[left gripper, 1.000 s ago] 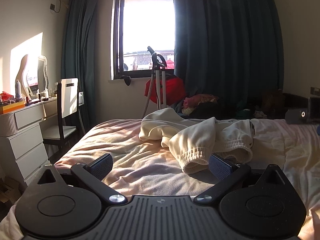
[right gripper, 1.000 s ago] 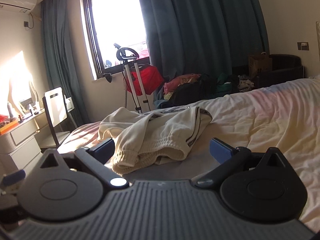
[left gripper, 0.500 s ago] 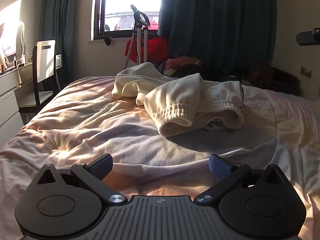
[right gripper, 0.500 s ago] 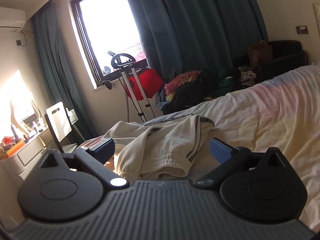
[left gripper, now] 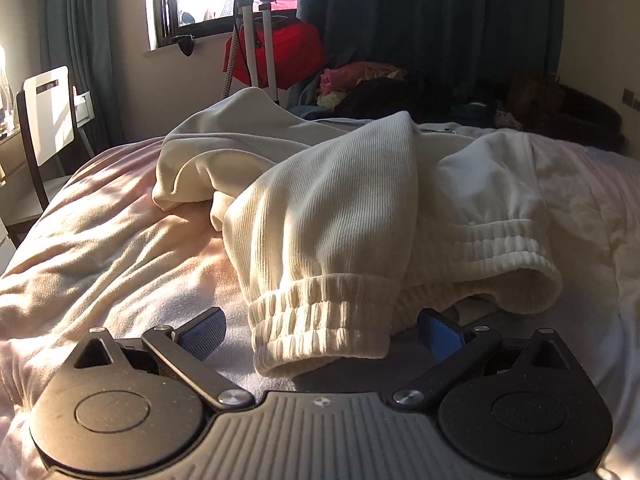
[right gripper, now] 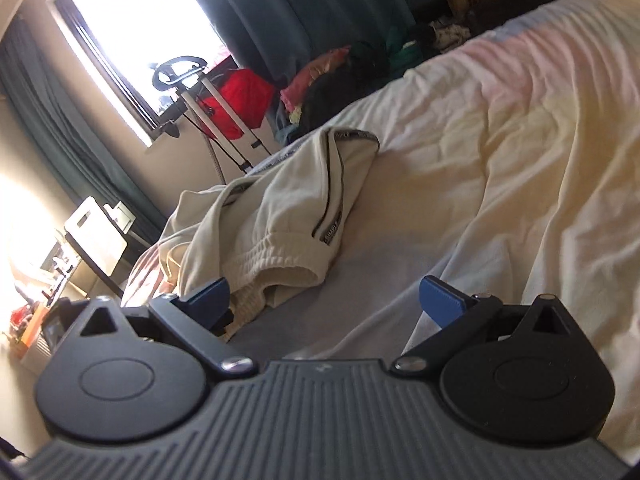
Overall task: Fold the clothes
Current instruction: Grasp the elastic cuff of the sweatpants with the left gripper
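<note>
Left wrist view: the left gripper (left gripper: 322, 330) is shown spread wide and holding nothing, with a ribbed elastic cuff (left gripper: 320, 330) of the cream garment (left gripper: 332, 216) lying just ahead, between the blue pads (left gripper: 438, 332). The garment is heaped, crumpled, on the bedspread (left gripper: 100, 240). Right wrist view: the right gripper (right gripper: 324, 300) is likewise spread and empty; the same garment (right gripper: 280, 200) lies ahead and to its left, its gathered hem (right gripper: 280, 252) nearest the left pad. The fabric is judged soft, light and limp, likely to sag and drag; the thick ribbed cuff and hem are judged the firmest places for a pinch.
</note>
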`<state>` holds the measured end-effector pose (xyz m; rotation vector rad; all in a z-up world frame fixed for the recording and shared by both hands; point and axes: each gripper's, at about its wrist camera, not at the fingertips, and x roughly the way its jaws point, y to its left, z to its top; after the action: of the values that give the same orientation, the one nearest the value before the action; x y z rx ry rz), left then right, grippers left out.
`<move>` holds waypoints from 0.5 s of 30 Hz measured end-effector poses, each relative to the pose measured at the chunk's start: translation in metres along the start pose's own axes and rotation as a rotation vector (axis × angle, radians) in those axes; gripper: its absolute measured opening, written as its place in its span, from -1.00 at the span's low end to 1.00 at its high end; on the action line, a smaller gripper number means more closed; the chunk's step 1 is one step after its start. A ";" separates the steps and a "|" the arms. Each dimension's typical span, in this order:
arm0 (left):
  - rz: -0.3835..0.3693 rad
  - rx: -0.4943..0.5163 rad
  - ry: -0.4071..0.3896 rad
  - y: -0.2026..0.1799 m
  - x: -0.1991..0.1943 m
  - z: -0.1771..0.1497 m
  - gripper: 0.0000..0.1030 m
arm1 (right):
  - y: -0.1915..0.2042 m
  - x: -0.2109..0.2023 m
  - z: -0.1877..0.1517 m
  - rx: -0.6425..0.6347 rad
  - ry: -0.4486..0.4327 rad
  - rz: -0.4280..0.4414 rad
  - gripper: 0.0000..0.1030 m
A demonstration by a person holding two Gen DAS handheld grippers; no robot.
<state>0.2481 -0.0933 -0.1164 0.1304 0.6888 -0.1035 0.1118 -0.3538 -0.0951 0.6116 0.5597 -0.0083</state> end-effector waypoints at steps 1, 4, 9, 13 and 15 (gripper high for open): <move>0.005 -0.002 -0.003 0.000 0.007 0.002 0.74 | -0.003 0.006 -0.001 0.012 0.014 0.002 1.00; -0.095 -0.124 -0.045 0.018 0.013 0.004 0.49 | -0.008 0.023 -0.004 0.026 0.047 -0.003 1.00; -0.261 -0.336 -0.131 0.058 -0.003 0.003 0.08 | -0.014 0.051 -0.010 0.030 0.094 -0.019 1.00; -0.309 -0.397 -0.176 0.073 -0.023 0.011 -0.32 | -0.012 0.063 -0.013 -0.003 0.100 -0.025 1.00; -0.347 -0.440 -0.201 0.077 -0.037 0.013 -0.50 | -0.009 0.061 -0.014 -0.039 0.076 -0.025 1.00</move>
<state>0.2381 -0.0169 -0.0764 -0.4194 0.5137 -0.2904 0.1556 -0.3437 -0.1401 0.5686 0.6397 0.0025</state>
